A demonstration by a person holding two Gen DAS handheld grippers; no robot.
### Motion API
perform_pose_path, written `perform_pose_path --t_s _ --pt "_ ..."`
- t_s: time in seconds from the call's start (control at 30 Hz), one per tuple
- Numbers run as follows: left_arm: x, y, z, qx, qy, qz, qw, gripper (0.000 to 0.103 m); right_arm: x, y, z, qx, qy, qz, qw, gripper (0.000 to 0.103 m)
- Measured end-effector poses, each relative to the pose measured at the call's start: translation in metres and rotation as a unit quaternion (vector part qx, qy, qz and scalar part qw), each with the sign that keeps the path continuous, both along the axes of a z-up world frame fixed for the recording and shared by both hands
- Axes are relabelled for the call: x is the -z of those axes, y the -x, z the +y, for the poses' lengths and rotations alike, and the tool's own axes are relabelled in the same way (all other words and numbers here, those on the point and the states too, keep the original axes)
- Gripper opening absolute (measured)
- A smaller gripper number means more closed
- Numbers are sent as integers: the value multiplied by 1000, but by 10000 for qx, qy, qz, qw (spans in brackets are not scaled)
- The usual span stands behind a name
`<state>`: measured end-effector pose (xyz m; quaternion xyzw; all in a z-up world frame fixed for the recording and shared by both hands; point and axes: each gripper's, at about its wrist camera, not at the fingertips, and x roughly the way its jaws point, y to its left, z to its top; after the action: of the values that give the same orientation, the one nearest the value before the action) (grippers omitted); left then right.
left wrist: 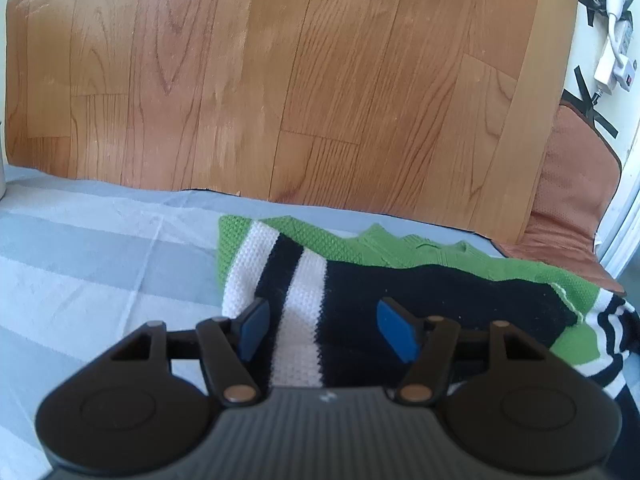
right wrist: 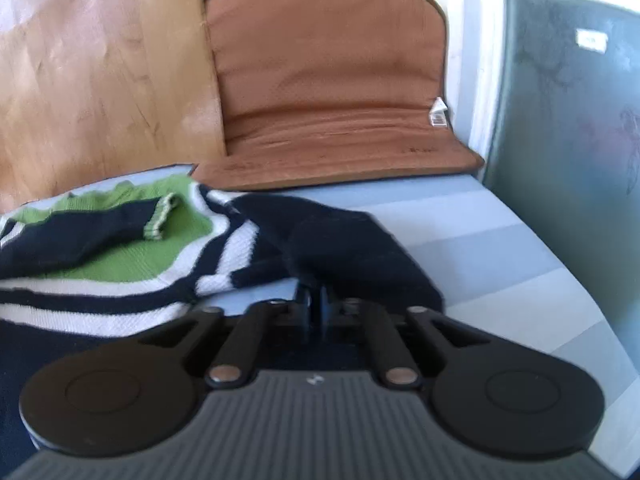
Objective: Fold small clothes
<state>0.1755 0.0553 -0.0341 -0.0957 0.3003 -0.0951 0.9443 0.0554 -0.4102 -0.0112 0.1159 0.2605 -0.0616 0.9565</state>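
Sweater, knitted in green, white and navy, spread on striped sheet; in the left wrist view fills the stretch from 6 o'clock out toward 3 o'clock, green collar edge at the far side. Left hand-held gripper poised over the near hem, jaws about half apart, blue pads bare and clear of each other. Nothing clamped; white and navy bands of the knit visible in the gap below. Wood-grain panel from 9 through 12 to 2 o'clock, just beyond the sheet's far edge. Brown cushion at 3 o'clock, white power strip at 2 o'clock on a pale wall crossed with black tape.

Right wrist view slightly blurred. Sweater from 9 o'clock to centre. One navy sleeve folded across the green chest panel, its green-and-white cuff at about 10 o'clock. Other navy sleeve stretched out over the sheet, right at centre. Right hand-held gripper closed tight, fingers pressed side by side, tips meeting the near edge of that outstretched sleeve and partly hidden by it. Cannot tell whether any knit sits pinched between them. Cushion propped upright at 12 o'clock, frosted glass door at 2 to 3 o'clock.
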Motion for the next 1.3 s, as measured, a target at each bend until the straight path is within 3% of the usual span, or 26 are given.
perform_pose_path --t_s 0.07,0.13,0.2,0.3,0.43,0.63,0.77,0.83,0.9,1.0,1.07,1.13,1.3 --pt "0 -1 0 8 32 39 10000 62 -8 14 -28 503 -90 -211 9985 8" --pt "0 -1 -1 3 34 39 10000 62 -9 24 -61 720 -751 -116 9945 8" --pt "0 -1 0 8 39 2 10000 62 -8 28 -78 413 -1716 59 9843 8" --pt "-2 1 1 -2 73 -37 10000 62 -21 29 -67 -355 -2257 242 9732 8" --pt "-7 3 8 -13 333 -41 9994 63 -59 25 -25 -1426 -2692 121 9524 8" --pt "-27 9 41 -46 1306 -91 9914 64 -121 -23 74 -2808 -2662 -84 9221 7" --pt "-34 10 64 -65 1778 -130 9840 71 -129 -74 146 -3278 -2571 5 9091 8" --pt "-34 9 72 -107 1876 -135 9821 77 -118 -100 170 -3399 -2698 67 9009 14" --pt "-32 5 78 -129 1996 -61 9798 78 -109 -116 188 -3504 -2218 342 9093 33" --pt "-27 -1 83 -164 2134 123 9768 78 -97 -121 168 -3054 -1760 103 9358 33" --pt "-24 -6 80 -151 2038 228 9786 78 -92 -126 154 -2655 -1037 -50 9585 33" --pt "-24 -7 73 -92 1862 280 9821 78 -74 -131 142 -2232 -326 114 9742 36" --pt "-22 -6 60 29 1485 271 9885 78 -19 -144 126 -1891 522 709 9780 50"
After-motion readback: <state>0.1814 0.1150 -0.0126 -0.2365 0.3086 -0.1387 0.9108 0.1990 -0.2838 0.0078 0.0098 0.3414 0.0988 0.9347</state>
